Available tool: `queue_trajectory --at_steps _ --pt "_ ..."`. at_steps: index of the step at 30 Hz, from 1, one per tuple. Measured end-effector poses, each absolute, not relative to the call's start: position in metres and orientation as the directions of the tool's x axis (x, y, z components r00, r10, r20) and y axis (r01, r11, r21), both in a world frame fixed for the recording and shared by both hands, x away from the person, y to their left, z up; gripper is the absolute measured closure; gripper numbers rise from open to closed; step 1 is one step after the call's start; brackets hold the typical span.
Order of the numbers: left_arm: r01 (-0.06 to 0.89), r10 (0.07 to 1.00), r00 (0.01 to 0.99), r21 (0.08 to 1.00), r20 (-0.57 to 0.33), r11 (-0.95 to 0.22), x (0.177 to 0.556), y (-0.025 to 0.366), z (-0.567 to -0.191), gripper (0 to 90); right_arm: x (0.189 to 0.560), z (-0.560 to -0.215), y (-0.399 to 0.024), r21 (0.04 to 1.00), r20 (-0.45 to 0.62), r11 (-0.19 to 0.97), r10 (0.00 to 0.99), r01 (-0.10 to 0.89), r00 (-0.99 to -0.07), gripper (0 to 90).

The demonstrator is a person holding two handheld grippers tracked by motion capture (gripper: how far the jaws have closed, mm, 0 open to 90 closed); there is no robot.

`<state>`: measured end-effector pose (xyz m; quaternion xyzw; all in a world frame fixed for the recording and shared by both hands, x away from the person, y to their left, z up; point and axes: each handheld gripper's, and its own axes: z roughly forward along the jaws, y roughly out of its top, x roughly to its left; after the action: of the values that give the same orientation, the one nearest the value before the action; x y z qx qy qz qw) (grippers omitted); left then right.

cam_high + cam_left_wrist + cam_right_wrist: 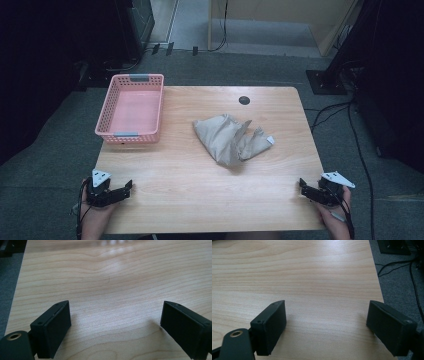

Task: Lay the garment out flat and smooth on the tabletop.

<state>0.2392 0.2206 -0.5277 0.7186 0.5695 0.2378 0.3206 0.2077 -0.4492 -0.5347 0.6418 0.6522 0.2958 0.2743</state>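
A crumpled beige cloth (231,138) lies on the wooden table (200,185), right of centre. At the table's back left stands a pink plastic basket (132,108), with nothing in it. My left gripper (125,190) rests at the front left corner, held by a hand, jaws open over bare wood (112,312). My right gripper (305,189) sits at the front right edge, also open, and bare tabletop (324,310) shows between its jaws. Both grippers are far from the cloth and hold nothing.
A small dark round hole (244,100) marks the table's back edge. Grey carpet (45,165) surrounds the table, with black cables (357,145) on the floor at the right and dark equipment stands at the back corners.
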Motion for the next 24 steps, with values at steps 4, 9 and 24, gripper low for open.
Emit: queue_trajectory --at_steps 4,9,24 --pt "0.666 0.971 0.238 0.731 -0.021 -0.147 0.239 0.220 -0.528 9.8 0.208 -0.535 -0.449 0.738 0.022 0.001 0.999 0.675 -0.025 16.3" --pt "0.666 0.972 0.236 0.731 -0.017 -0.149 0.239 0.220 -0.528 9.8 0.209 -0.535 -0.446 0.737 0.022 -0.019 1.000 0.676 0.004 16.2" --pt "0.668 0.971 0.238 0.727 -0.001 -0.162 0.239 0.218 -0.528 9.8 0.212 -0.508 -0.427 0.786 0.073 -0.028 0.996 0.618 -0.048 17.1"
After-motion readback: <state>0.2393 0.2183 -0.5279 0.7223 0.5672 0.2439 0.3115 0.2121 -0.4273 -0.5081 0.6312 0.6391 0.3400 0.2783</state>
